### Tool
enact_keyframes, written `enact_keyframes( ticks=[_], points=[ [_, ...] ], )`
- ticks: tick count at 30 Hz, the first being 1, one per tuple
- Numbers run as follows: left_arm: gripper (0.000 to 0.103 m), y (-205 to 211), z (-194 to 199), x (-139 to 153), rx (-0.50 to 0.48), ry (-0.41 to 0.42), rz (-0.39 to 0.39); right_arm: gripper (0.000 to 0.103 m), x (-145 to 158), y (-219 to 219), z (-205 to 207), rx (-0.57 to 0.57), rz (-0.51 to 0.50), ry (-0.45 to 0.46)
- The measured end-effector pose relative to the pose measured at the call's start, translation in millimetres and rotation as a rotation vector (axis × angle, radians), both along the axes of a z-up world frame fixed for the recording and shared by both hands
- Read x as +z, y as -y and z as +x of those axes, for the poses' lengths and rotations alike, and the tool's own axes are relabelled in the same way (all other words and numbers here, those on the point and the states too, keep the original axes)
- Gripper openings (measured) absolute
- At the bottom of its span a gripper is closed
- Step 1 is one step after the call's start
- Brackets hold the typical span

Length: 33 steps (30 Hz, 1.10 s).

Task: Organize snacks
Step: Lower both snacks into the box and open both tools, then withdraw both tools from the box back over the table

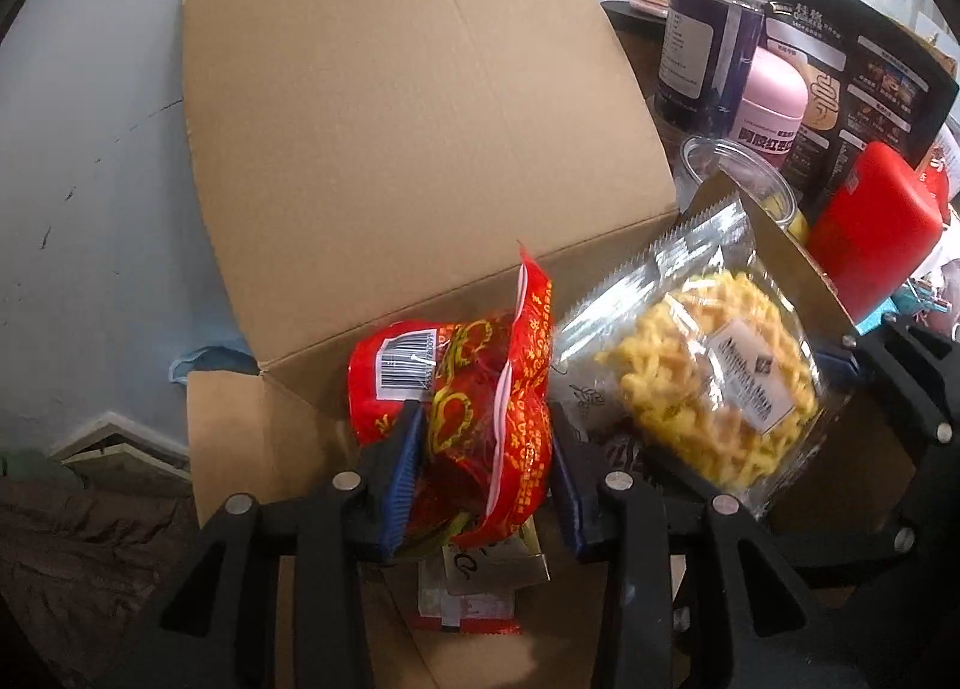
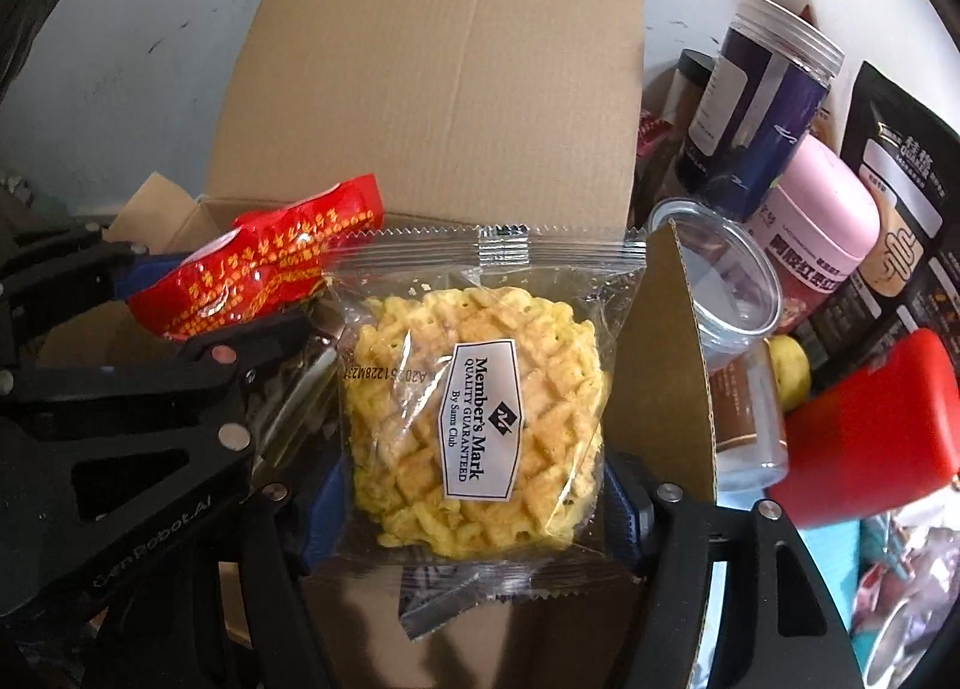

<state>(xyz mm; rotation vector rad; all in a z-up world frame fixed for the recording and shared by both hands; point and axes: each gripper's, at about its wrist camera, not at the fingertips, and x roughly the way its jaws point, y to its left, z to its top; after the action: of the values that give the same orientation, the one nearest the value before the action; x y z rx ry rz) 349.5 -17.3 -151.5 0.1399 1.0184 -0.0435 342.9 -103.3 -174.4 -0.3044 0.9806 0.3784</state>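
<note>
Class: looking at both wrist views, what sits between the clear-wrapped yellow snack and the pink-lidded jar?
The cardboard box's side flap and an empty clear plastic cup lie between the yellow snack pack and the pink-lidded jar; the right wrist view shows it best.

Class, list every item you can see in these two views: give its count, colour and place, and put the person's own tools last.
cardboard box: one, brown, open, centre, flaps raised
red snack packet: one, red with yellow print, over the box, held
clear snack packet: one, clear with yellow snack inside, over the box, held
tall jar: one, dark blue, clear lid, right of box
pink-lidded tub: one, right of box
clear cup: one, beside box's right flap
black pouch: one, far right
red container: one, lower right
left gripper: black, blue fingers
right gripper: black, blue fingers
</note>
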Motion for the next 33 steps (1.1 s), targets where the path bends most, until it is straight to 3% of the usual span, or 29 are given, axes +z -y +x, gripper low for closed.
enact_keyframes(
  ticks=[3, 5, 8, 17, 33],
  points=[
    [0.039, 0, 2, 3, 0.023, -0.015, -0.016, 0.084, 3, 0, -7, -0.011, -0.017, 0.001],
    [0.042, 0, -2, 7, 0.029, -0.006, -0.013, 0.085, 8, 2, -12, -0.021, -0.020, 0.008],
    [0.056, 3, -9, 14, 0.030, 0.010, 0.007, 0.085, 13, 6, -19, -0.024, -0.018, 0.005],
    [0.056, 15, -28, 42, 0.037, 0.052, -0.030, 0.085, 41, 31, -35, -0.049, -0.005, 0.027],
    [0.056, 22, -95, 139, -0.020, 0.223, -0.104, 0.085, 133, 59, -89, -0.123, 0.076, 0.182]
  ],
)
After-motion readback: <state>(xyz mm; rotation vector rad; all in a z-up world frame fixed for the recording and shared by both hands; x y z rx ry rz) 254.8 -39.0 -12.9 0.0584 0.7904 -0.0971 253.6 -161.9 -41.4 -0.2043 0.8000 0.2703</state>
